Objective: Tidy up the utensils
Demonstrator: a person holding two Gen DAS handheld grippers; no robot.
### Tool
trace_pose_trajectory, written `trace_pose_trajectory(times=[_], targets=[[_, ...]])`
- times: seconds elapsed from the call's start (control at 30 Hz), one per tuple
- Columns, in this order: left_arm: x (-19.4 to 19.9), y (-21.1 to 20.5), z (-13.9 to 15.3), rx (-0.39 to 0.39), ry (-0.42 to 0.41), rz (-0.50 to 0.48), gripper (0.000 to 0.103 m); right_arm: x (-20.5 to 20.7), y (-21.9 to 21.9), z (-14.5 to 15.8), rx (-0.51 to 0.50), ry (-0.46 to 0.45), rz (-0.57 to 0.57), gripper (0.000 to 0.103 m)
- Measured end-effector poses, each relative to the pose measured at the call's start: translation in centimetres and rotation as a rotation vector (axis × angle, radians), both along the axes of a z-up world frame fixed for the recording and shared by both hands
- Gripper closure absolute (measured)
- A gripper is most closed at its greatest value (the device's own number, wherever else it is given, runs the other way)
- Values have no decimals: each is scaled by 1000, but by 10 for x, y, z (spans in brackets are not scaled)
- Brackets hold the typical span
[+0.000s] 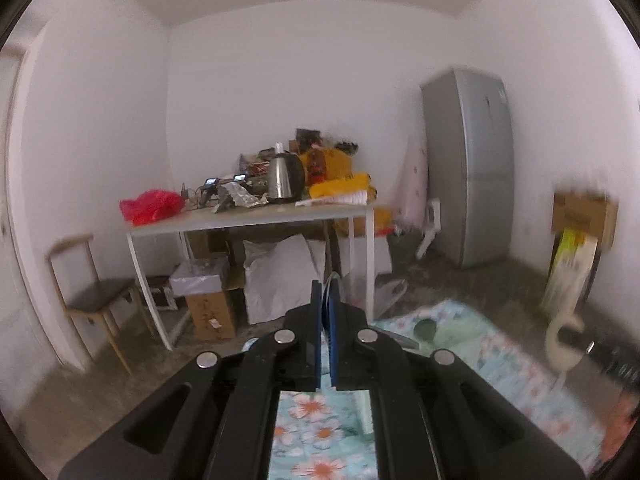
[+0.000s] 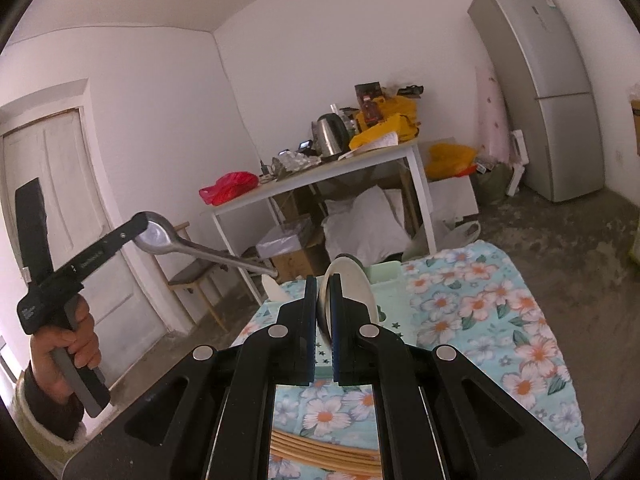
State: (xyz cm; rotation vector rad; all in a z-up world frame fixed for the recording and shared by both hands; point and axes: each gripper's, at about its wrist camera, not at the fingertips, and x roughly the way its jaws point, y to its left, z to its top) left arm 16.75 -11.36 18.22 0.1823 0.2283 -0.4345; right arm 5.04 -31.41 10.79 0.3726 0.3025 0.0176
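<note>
In the left wrist view, the left gripper (image 1: 326, 300) points across the room toward a white tabletop (image 1: 256, 216) at the far wall. Its jaws are nearly closed on a thin pale edge, too narrow here to identify. Below lies a floral cloth (image 1: 480, 344), and at the blurred right edge a white plate (image 1: 560, 344) stands on edge. A kettle (image 1: 285, 178) and a red bag (image 1: 150, 206) sit on the tabletop, and a grey fridge (image 1: 472, 168) stands far right.

In the right wrist view, the right gripper (image 2: 323, 300) has its jaws pressed onto the rim of the white plate (image 2: 352, 284), held upright over the floral cloth (image 2: 480, 312) just in front of a pale green rack (image 2: 386, 274). To the left, a hand (image 2: 68, 356) grips the left gripper (image 2: 138, 226), whose jaws clamp the bowl of a metal spoon (image 2: 188, 244); the spoon's handle slants down and right toward the cloth's far left edge. Wooden chopsticks (image 2: 324, 454) lie near the bottom.
</note>
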Motion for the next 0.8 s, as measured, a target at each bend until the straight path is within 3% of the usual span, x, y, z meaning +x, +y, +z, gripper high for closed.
trace_pose_trajectory(times=[0.2, 0.3, 0.47, 0.63, 0.8], targets=[[13, -37, -19, 207, -15, -3, 101, 4, -3, -4, 3, 5, 15, 99], [17, -48, -27, 264, -13, -1, 101, 4, -2, -4, 2, 0, 20, 99], [23, -57, -22, 275, -31, 0, 101, 2, -5, -5, 4, -6, 23, 99], [17, -64, -7, 277, -100, 17, 101, 4, -8, -6, 19, -4, 32, 99], [41, -77, -17, 320, -13, 11, 101, 3, -9, -5, 19, -5, 35, 99]])
